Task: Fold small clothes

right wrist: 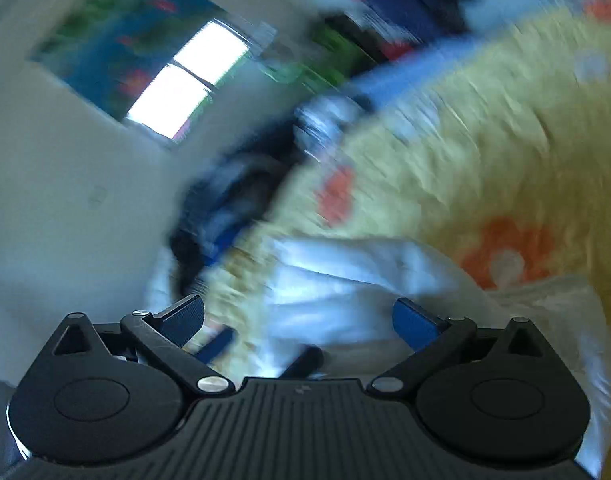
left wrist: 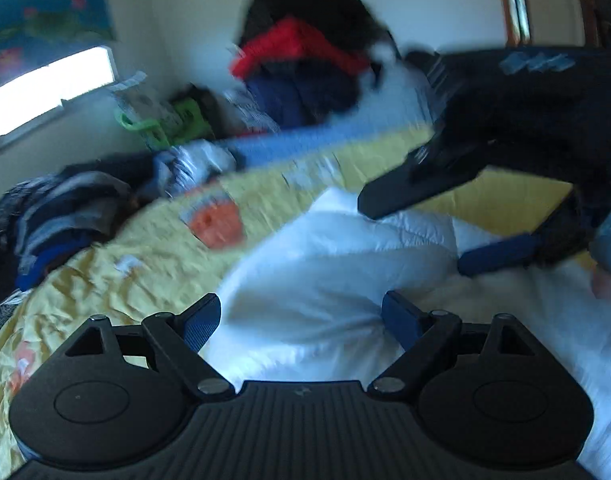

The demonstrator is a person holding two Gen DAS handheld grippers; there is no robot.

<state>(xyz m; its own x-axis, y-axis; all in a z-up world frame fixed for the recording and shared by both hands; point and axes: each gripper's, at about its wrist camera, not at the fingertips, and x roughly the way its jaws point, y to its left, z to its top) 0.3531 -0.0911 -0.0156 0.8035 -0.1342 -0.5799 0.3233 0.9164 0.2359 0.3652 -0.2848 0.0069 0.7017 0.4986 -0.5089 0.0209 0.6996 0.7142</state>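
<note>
Lying rumpled on the yellow bedspread, the white garment sits between both tools, probably so each can take an edge; left gripper and right gripper have jaws spread, holding nothing; no container shows clearly through the blur.

A white garment lies rumpled on the yellow flowered bedspread — soft folds, not yet flat, 1 edge raised in a ridge. The right wrist view shows it blurred.
</note>
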